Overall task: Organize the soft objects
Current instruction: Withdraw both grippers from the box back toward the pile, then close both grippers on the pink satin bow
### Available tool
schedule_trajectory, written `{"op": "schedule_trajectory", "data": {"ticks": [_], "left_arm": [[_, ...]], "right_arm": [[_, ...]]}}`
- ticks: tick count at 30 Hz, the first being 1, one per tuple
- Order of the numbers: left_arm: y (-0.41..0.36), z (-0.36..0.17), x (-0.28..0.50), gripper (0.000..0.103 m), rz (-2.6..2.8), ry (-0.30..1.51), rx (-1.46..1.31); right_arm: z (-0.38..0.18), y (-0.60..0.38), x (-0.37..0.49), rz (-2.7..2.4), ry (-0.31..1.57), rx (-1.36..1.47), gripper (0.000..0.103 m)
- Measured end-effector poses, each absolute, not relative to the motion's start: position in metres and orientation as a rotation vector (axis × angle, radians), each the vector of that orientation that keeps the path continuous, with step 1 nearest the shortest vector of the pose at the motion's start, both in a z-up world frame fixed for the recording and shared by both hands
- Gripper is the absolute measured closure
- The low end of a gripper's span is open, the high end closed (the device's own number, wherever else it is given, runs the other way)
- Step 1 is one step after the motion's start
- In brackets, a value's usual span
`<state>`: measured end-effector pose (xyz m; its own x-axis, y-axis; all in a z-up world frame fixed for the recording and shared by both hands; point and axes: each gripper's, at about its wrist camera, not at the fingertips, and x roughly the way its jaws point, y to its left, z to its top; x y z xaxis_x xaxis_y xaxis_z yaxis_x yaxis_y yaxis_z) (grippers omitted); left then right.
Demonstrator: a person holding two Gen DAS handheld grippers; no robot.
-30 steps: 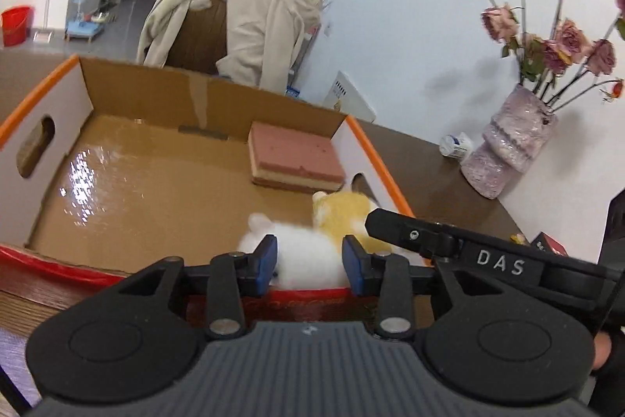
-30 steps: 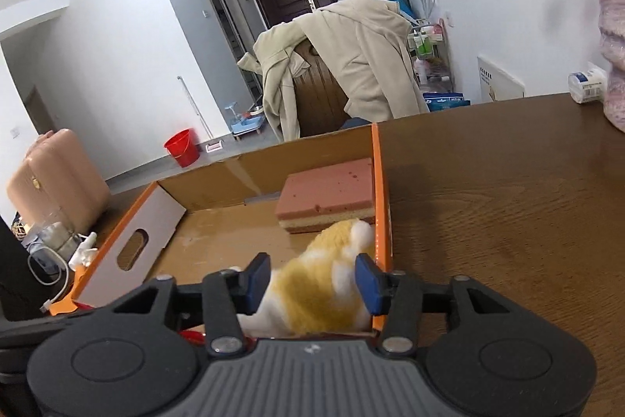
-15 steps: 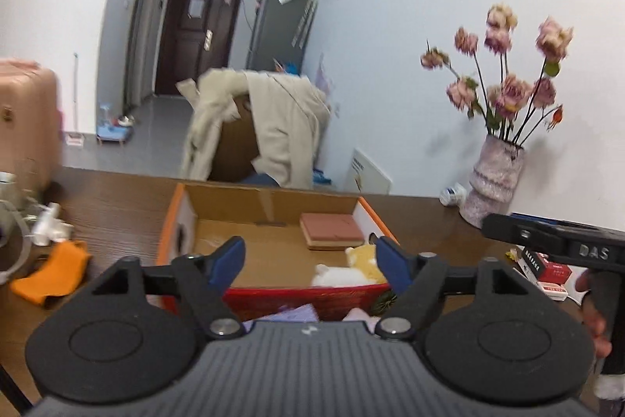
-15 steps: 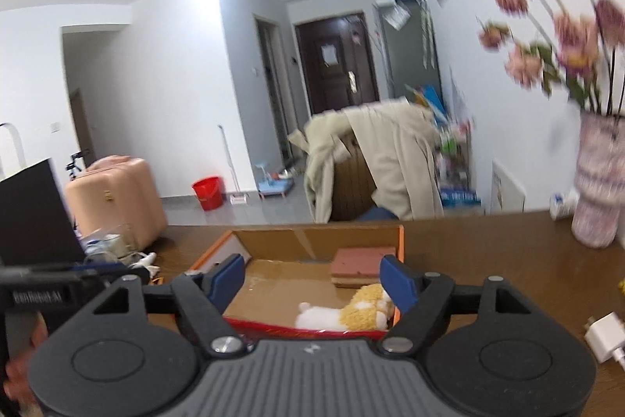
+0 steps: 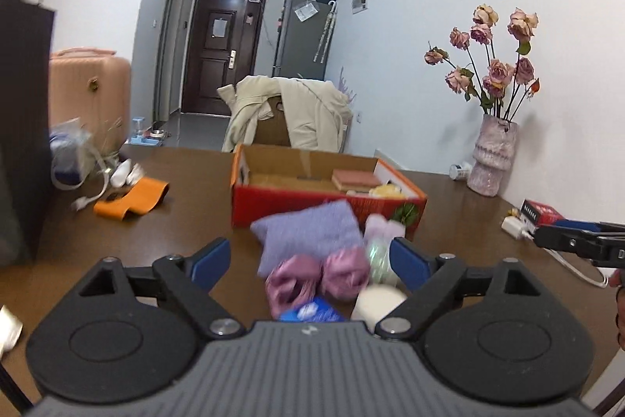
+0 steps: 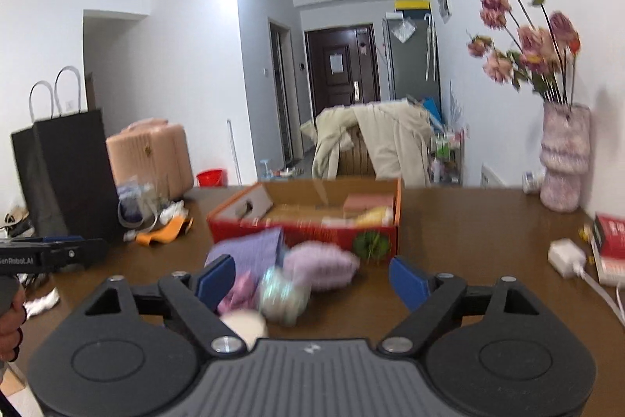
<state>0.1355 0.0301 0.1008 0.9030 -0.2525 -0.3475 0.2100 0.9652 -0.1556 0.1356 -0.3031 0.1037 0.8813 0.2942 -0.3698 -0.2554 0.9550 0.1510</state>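
Background stuff: a vase (image 5: 493, 159) of dried pink roses (image 5: 493, 63) by the wall, black paper bag (image 6: 64, 174), peach suitcase (image 6: 150, 157), beige coat (image 5: 297, 116) slung over a chair, white charger (image 6: 565, 255) on the table (image 6: 468, 221).

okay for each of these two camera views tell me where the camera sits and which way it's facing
Left wrist: sits on the left hand-held gripper, facing across the table toward the cardboard box; its open blue fingers show, and the right hand-held gripper at the right edge.
Right wrist: sits on the right hand-held gripper, facing the same way; its open fingers and the person's left hand show.
Shared: the box, the purple pillow, the flower vase.
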Motion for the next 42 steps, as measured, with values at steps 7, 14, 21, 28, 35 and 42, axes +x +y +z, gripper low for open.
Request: {"op": "schedule_trajectory", "data": {"ticks": [7,14,21,28,35,42], "left_arm": [[0.059,0.063,0.087,0.007,-0.142,0.38,-0.104],[0.067,0.048,0.094,0.007,-0.146,0.417,-0.129],[0.062,0.028,0.125,0.019,-0.24,0.491,-0.174],[0.052,0.024,0.196,0.04,-0.345,0.572,-0.166],[0.058,0.033,0.255,0.042,-0.396,0.611,-0.195],[0.057,0.016,0.288,0.052,-0.422,0.681,-0.249]], "right_arm": [[0.058,-0.272,0.08,0.305,0.44,0.067,0.016],[0.036,-0.238,0.083,0.351,0.49,0.009,0.018],[0.027,-0.209,0.107,0.514,0.539,0.11,0.037],[0.011,-0.158,0.142,0.619,0.644,0.101,0.047],[0.027,-0.165,0.188,0.497,0.612,0.157,0.049],[0.032,-0.174,0.254,0.359,0.618,0.146,0.056]]}}
